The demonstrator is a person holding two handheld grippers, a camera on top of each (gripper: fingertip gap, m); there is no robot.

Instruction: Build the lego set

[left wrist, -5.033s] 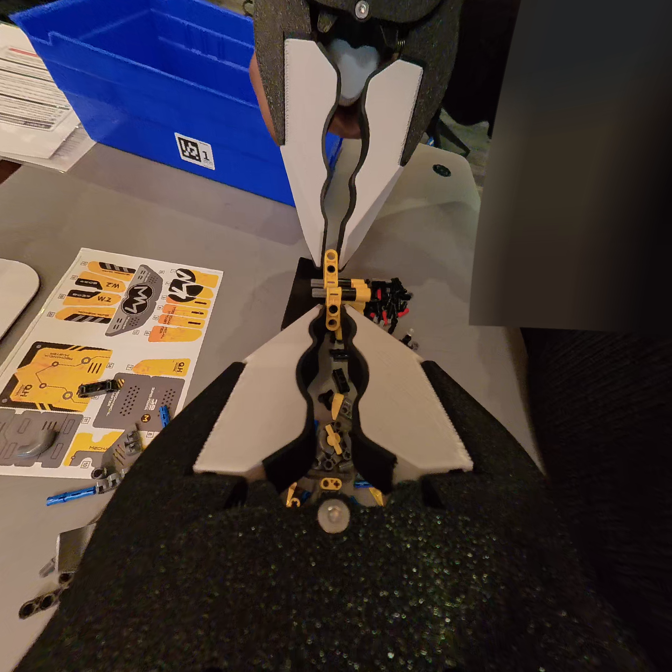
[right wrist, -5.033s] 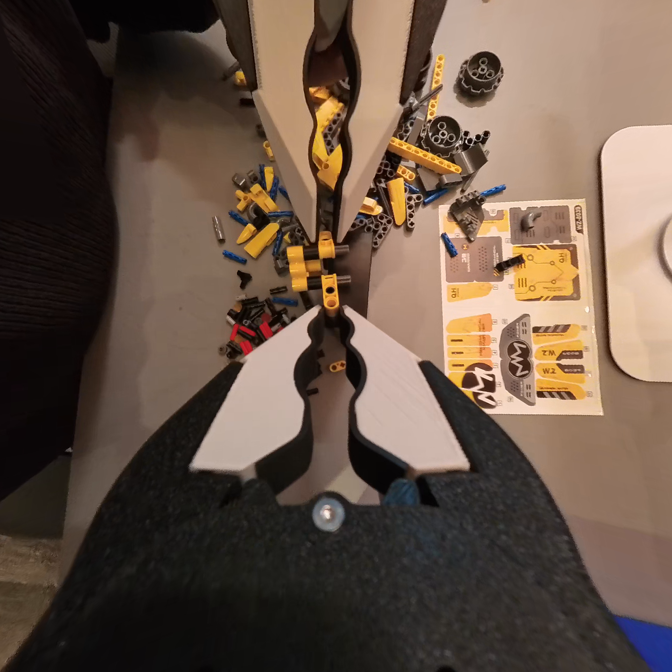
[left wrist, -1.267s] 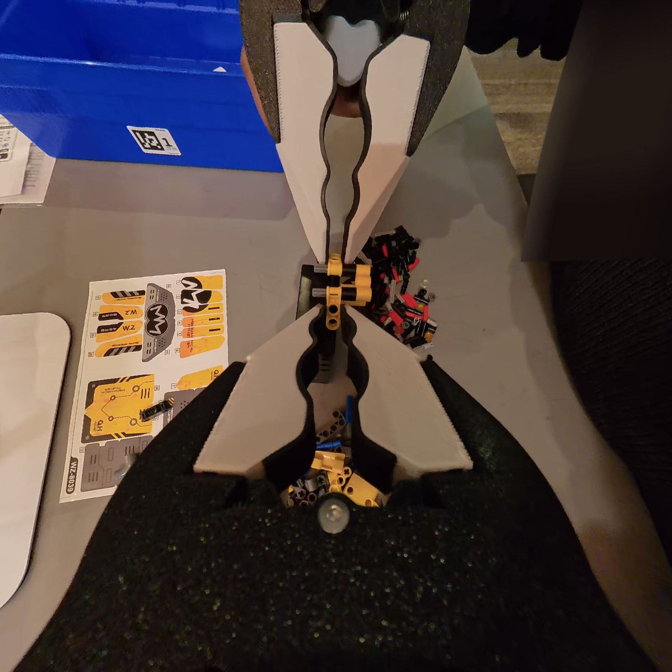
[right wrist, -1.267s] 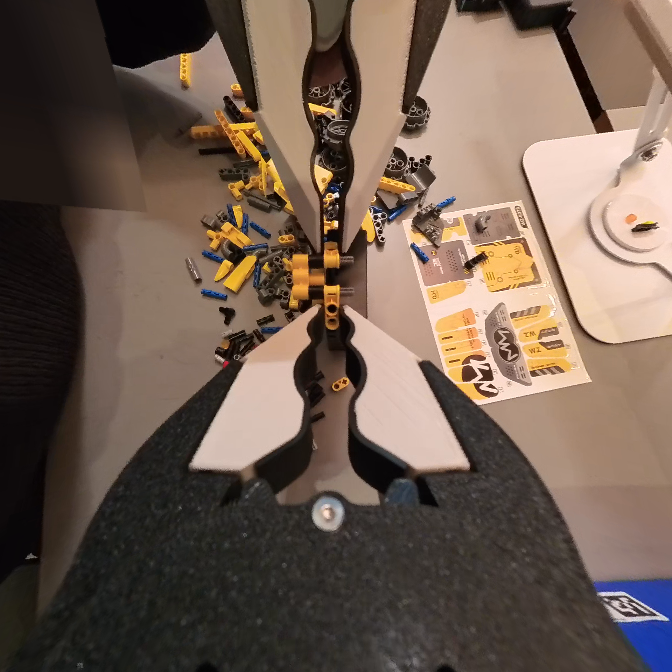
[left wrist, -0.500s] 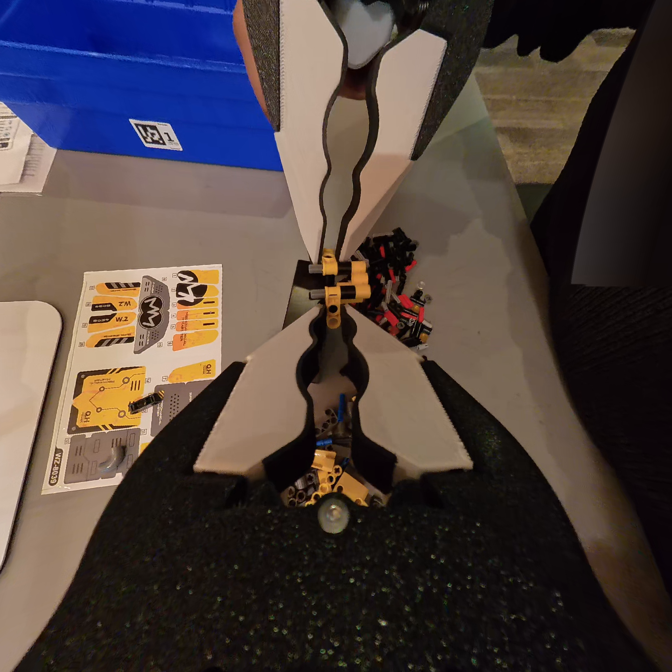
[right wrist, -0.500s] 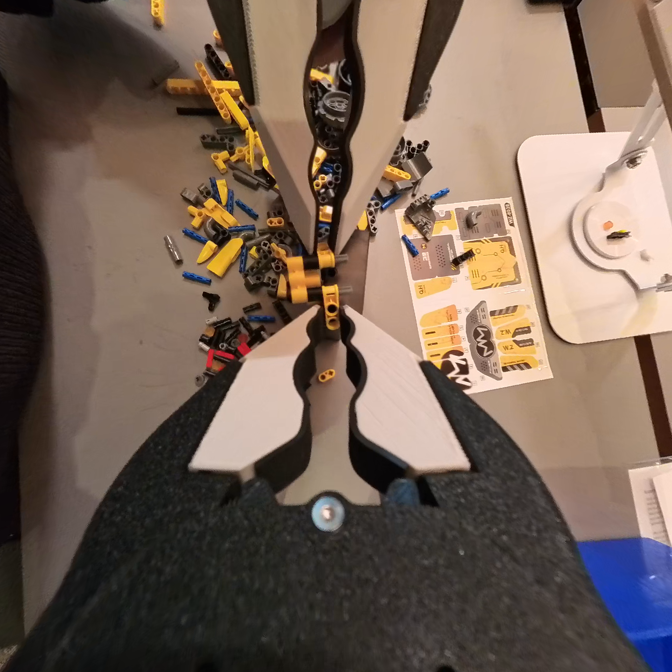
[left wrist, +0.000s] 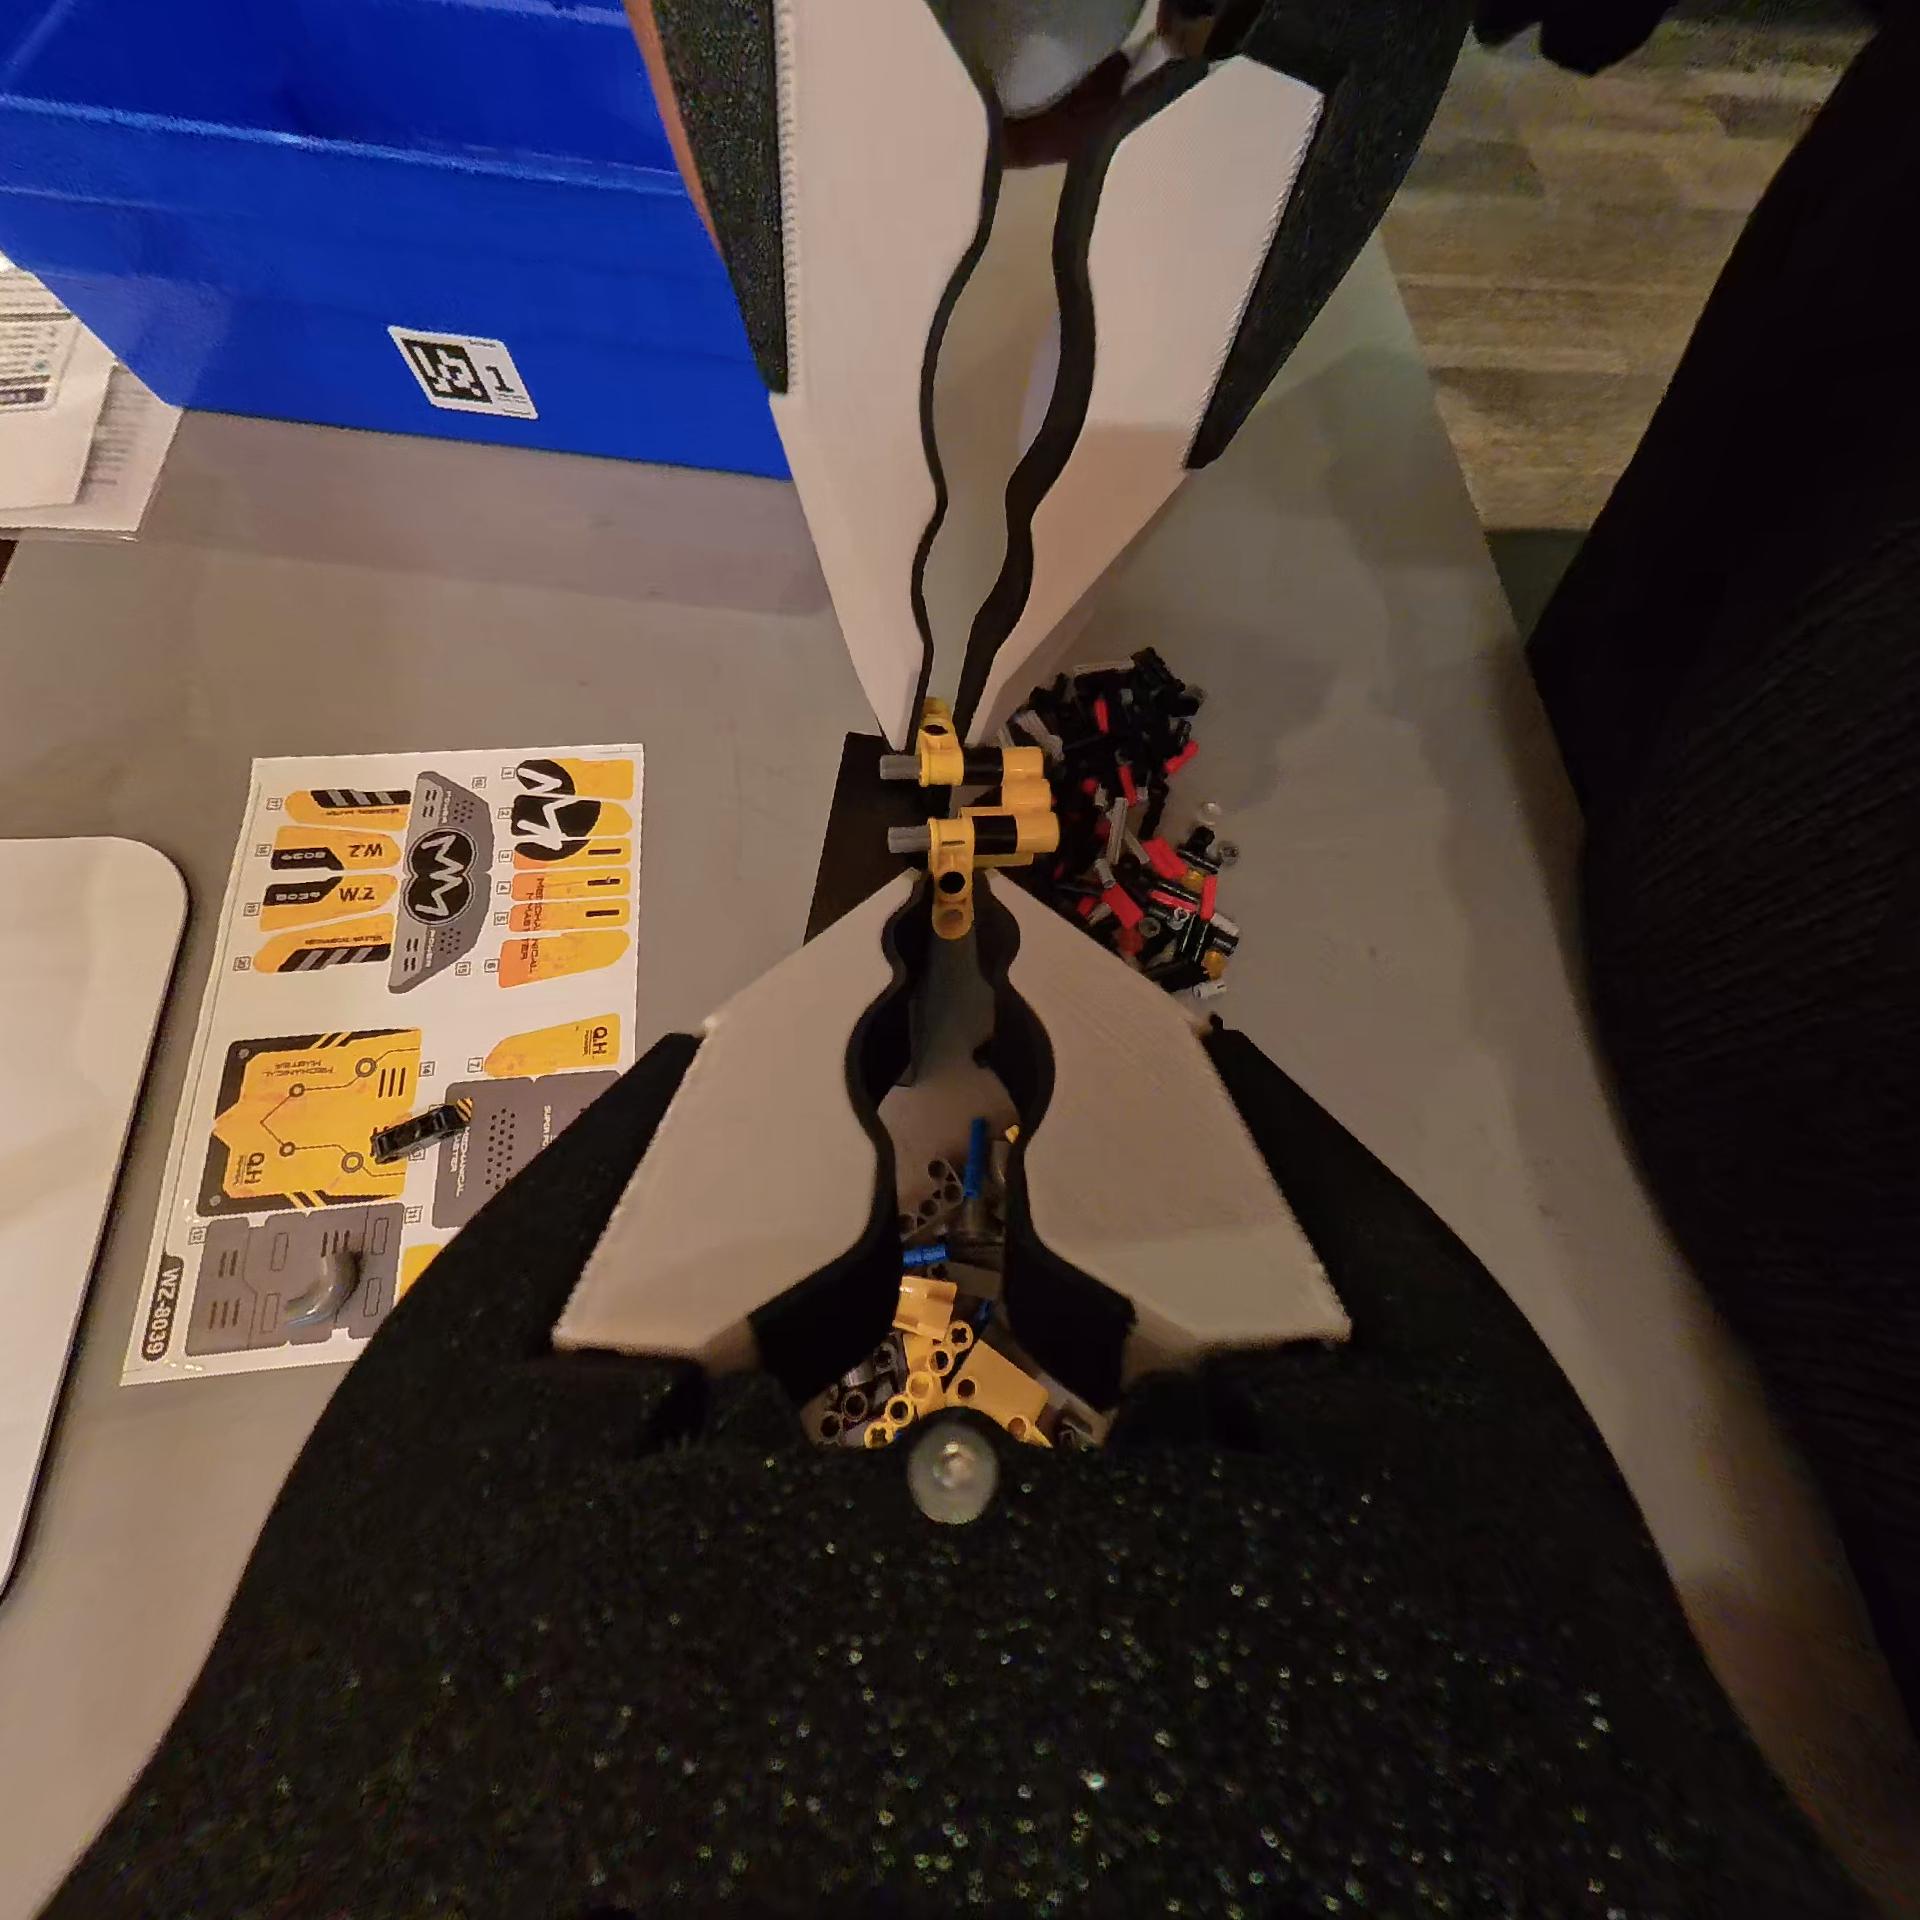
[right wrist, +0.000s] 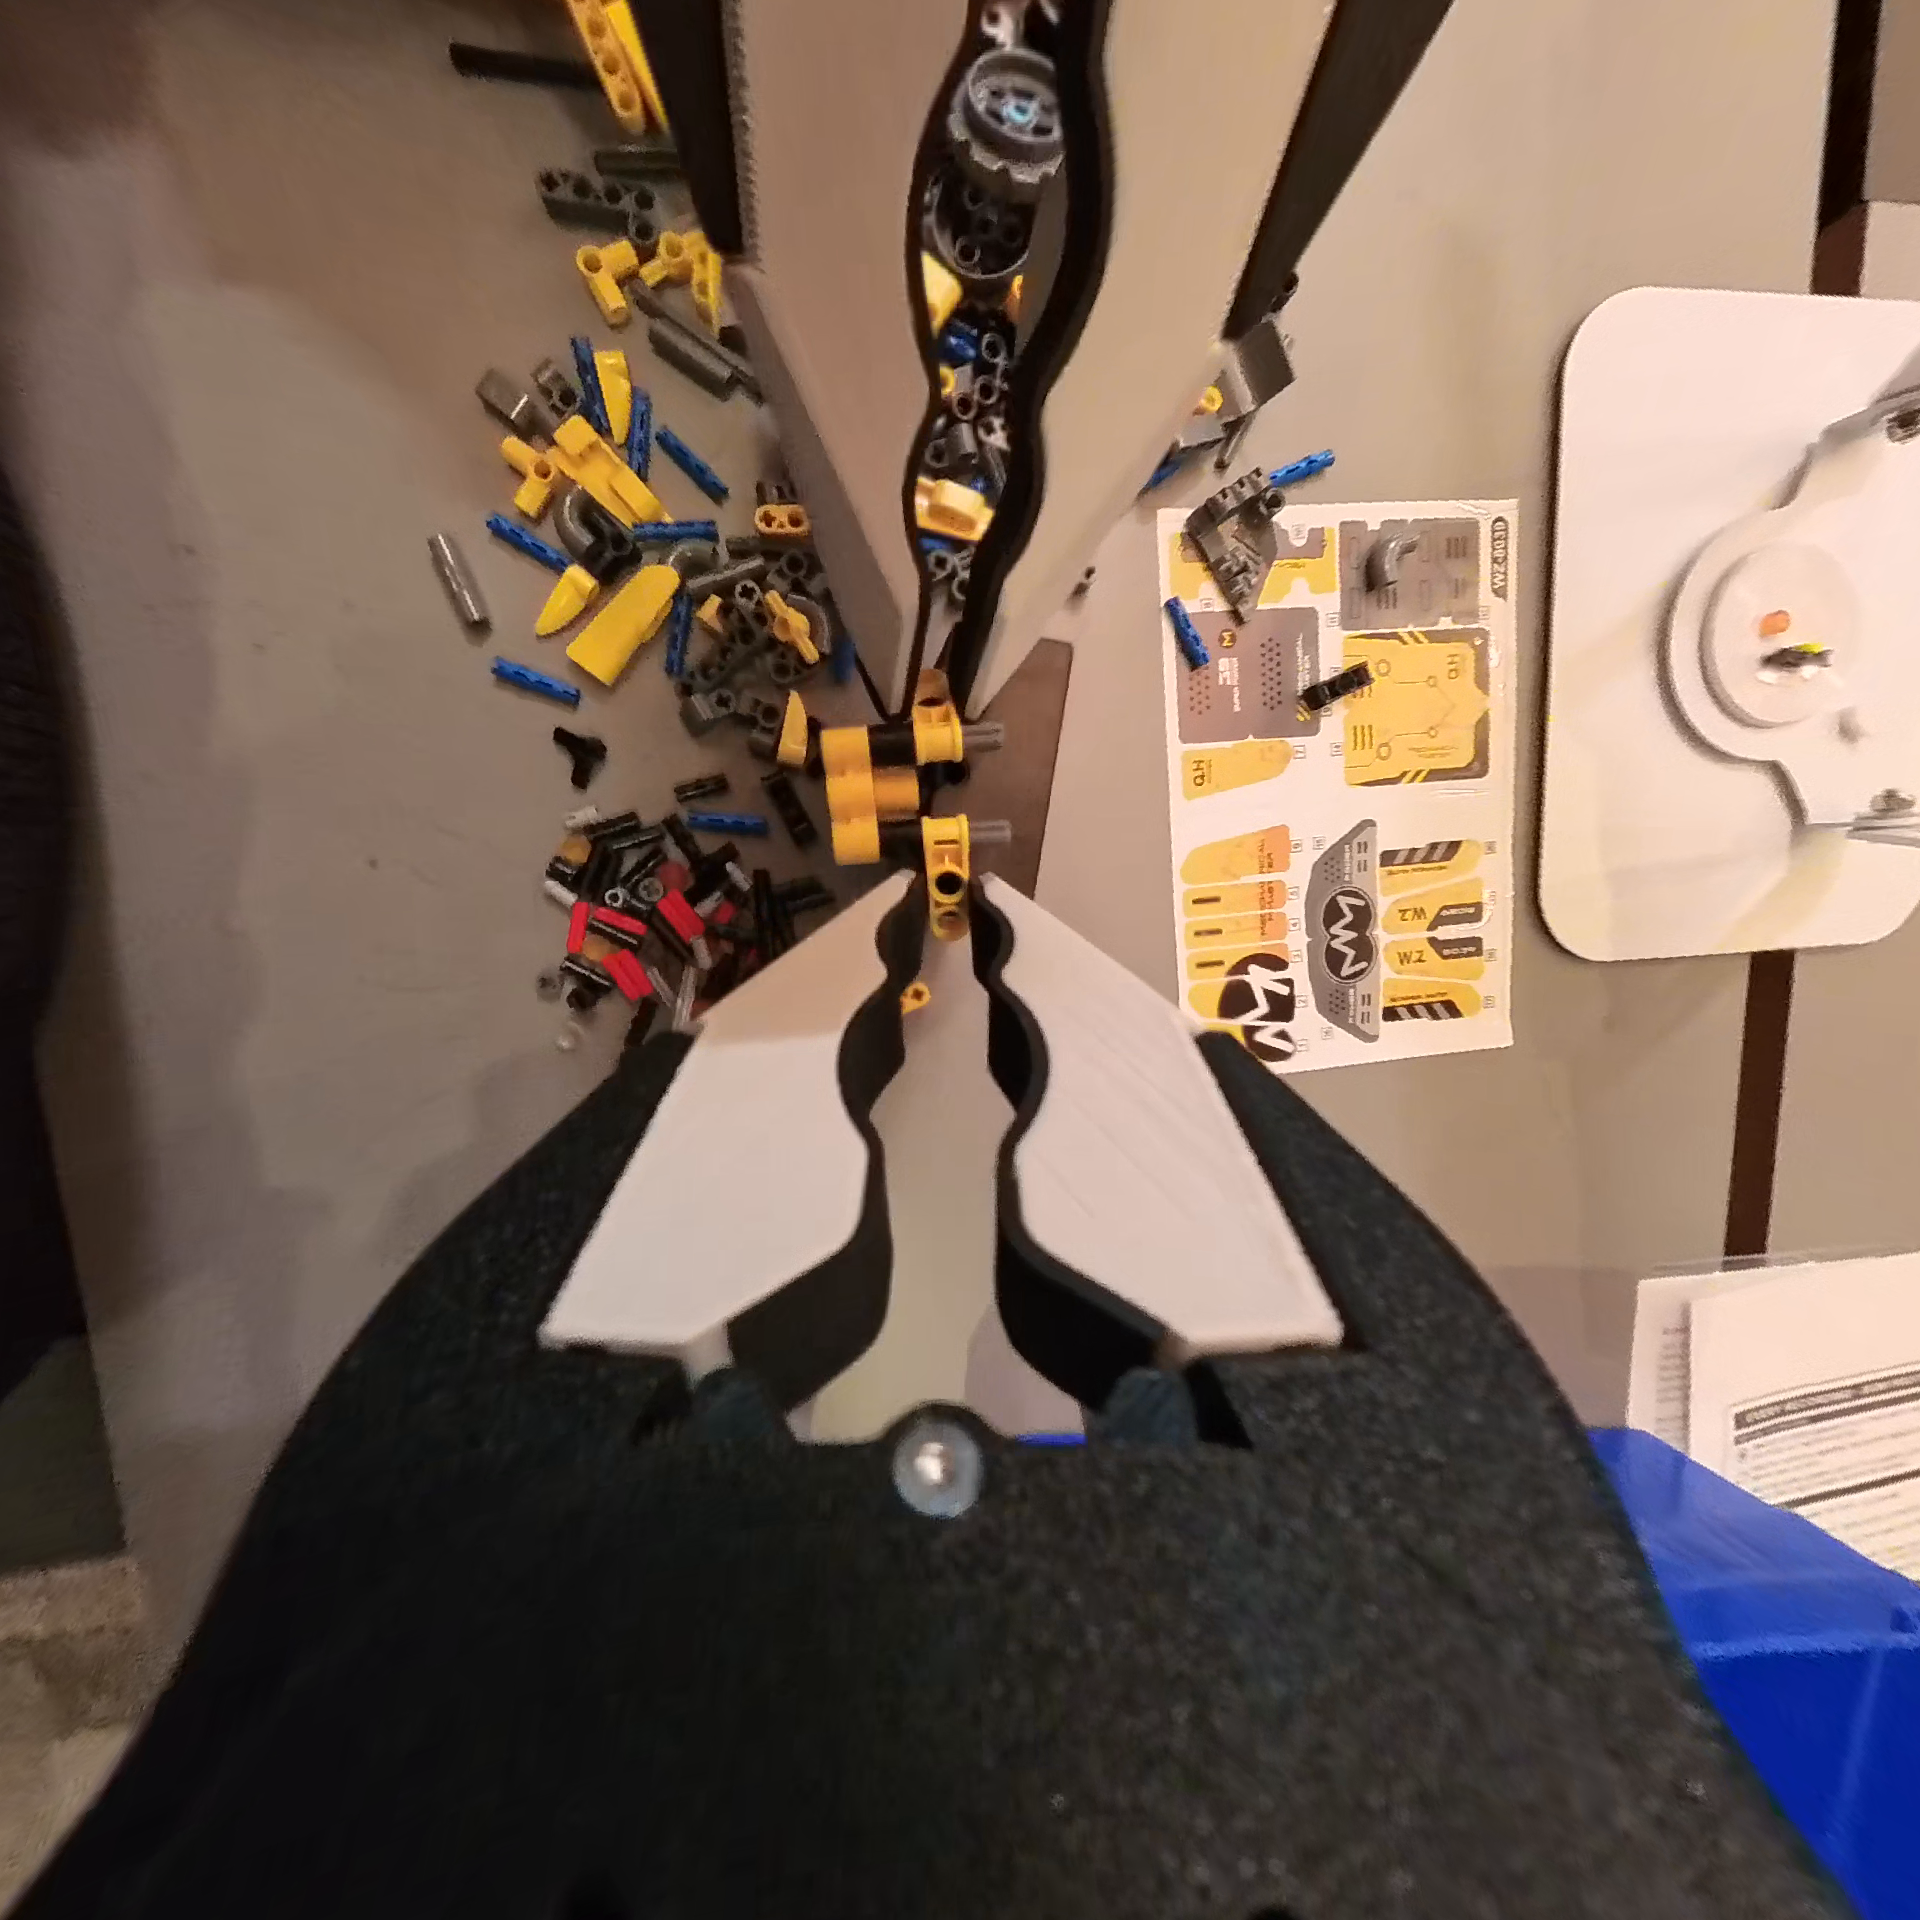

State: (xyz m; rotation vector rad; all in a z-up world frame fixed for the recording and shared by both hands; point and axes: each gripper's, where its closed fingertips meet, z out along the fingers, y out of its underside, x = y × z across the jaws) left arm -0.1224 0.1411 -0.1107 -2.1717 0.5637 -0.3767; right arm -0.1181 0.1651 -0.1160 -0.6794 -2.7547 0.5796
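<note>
A small yellow and black brick assembly (left wrist: 987, 800) with grey pins hangs above the grey table (left wrist: 520, 623) between both grippers. My left gripper (left wrist: 951, 899) is shut on its lower yellow connector. My right gripper (left wrist: 940, 722) comes in from the top of the left wrist view and is shut on the upper yellow connector. In the right wrist view the assembly (right wrist: 883, 790) sits between my right gripper (right wrist: 945, 894) below and my left gripper (right wrist: 935, 691) above. A dark flat plate (right wrist: 1039, 748) lies on the table under it.
A blue bin (left wrist: 364, 208) stands behind. A sticker sheet (right wrist: 1340, 779) lies beside a white stand base (right wrist: 1714, 623). A pile of black and red pins (right wrist: 644, 914) and loose yellow, grey and blue parts (right wrist: 644, 540) lie near the dark-clothed person (left wrist: 1766, 831). Papers (right wrist: 1818, 1382) lie near the bin. The grippers are tip to tip, or close to it.
Both grippers keep their hold. The pair has shifted and tilted over the table, and the two gripped yellow connectors now sit slightly askew of each other.
</note>
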